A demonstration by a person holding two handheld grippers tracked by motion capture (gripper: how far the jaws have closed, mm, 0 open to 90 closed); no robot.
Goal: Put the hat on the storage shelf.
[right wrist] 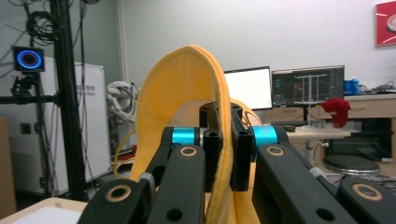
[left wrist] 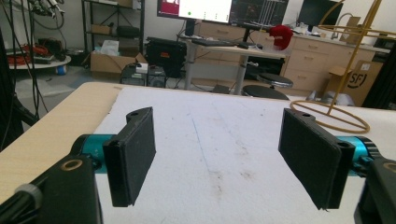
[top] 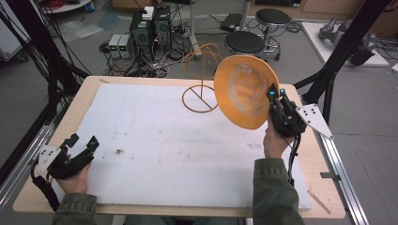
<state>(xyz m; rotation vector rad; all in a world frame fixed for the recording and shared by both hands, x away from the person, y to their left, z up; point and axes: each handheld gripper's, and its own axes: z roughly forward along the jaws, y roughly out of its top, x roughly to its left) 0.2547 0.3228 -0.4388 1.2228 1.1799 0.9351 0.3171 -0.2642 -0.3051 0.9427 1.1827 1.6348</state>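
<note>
In the high view, the right hand-held gripper (top: 273, 95) holds a yellow hat (top: 244, 97) by its brim above the worktop (top: 141, 136), beside the wire hat stand (top: 202, 79). In the left gripper view, the left hand-held gripper (left wrist: 219, 154) rests with jaws wide apart, nothing between them. In the right gripper view, the jaws are clamped on the hat's brim.
</note>
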